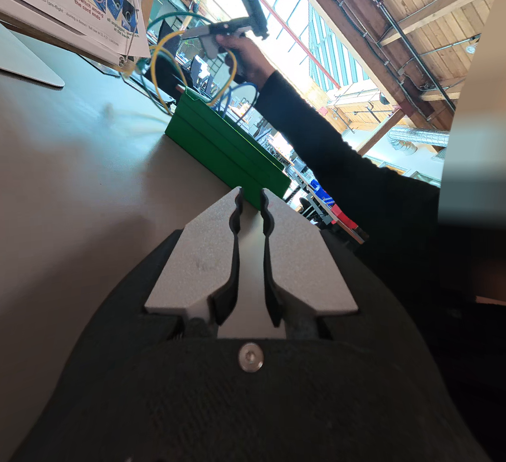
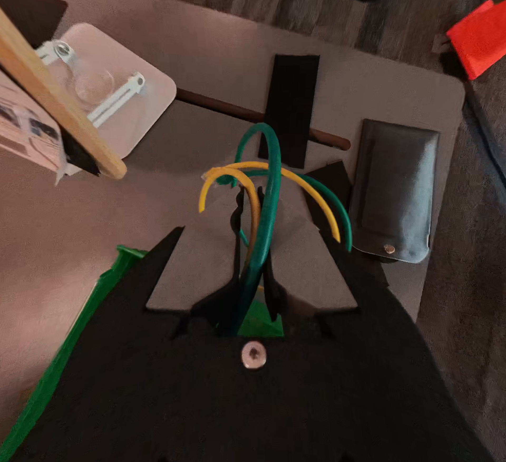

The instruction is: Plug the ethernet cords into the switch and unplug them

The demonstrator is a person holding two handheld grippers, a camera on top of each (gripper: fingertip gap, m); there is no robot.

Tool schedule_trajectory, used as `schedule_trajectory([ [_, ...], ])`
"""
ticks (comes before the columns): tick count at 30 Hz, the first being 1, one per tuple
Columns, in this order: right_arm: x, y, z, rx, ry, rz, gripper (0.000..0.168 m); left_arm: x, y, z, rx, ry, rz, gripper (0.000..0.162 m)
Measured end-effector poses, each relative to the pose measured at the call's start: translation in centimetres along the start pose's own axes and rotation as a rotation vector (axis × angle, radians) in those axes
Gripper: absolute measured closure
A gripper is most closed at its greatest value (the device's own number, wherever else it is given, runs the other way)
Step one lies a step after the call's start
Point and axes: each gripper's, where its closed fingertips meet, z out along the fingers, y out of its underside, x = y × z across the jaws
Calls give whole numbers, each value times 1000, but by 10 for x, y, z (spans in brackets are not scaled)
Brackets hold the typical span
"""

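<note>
Wooden ceiling planks, beams and bright skylights fill the upper part of the left wrist view, above a pale grey table (image 1: pixel 82 169). Low over that table the left gripper (image 1: pixel 251 196) has its two fingers parted by a narrow gap with nothing between them. Just ahead of the tips, close enough that I cannot tell whether they touch, sits a green box (image 1: pixel 227 153) near the table edge. Beyond the box's far end, yellow cords (image 1: pixel 156 84), a green cord (image 1: pixel 175 17) and a blue cord (image 1: pixel 241 92) loop upward. Above them a hand (image 1: pixel 246 59) in a dark sleeve holds the right gripper (image 1: pixel 191 33) raised well clear of the box. At upper left a printed instruction sheet (image 1: pixel 82 2) with small photos and red and black lettering leans against a wooden board; a flat silvery stand base (image 1: pixel 30 65) lies below it.

Looking down from the right wrist view, the same table (image 2: pixel 205 46) shows over a dark wood floor. The right gripper (image 2: pixel 250 194) is nearly closed, and the green cord (image 2: pixel 269 202) runs up between its fingers, arching over the tips; the blur hides whether it is truly pinched. Yellow cords (image 2: pixel 309 188) curve beside it. The green box (image 2: pixel 68 325) shows at lower left, and a dark pouch (image 2: pixel 394 191) lies to the right. Text on the sheet (image 2: pixel 24 117) is blurred.
</note>
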Motion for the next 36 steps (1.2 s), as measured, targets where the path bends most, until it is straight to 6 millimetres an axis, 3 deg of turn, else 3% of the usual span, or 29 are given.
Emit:
schedule_trajectory([
  [3,-12,-8,-45,151,-15,-35,161,0,-2,-2,15,1,-1,154],
  [6,-38,-12,-94,352,-53,-151,157,1,-3,-3,25,2,0,154],
  [10,-73,7,-148,513,-175,-299,157,1,-4,-4,37,0,5,154],
  [13,-88,26,-185,607,-223,-393,157,1,-6,-6,53,0,6,154],
  [18,-87,33,-243,852,-295,-360,157,1,-9,-8,74,3,0,154],
  [21,-65,44,-225,780,-207,-313,157,0,-9,-8,72,1,-1,154],
  [25,-85,41,-224,758,-273,-338,156,0,-12,-10,89,4,-7,155],
  [28,-90,21,-235,747,-235,-366,157,-1,-13,-11,99,6,-15,155],
  [32,-80,-17,-237,721,-153,-359,156,-2,-12,-9,86,8,-20,155],
  [36,-58,-35,-190,548,-50,-340,156,-1,-12,-10,89,7,-17,155],
])
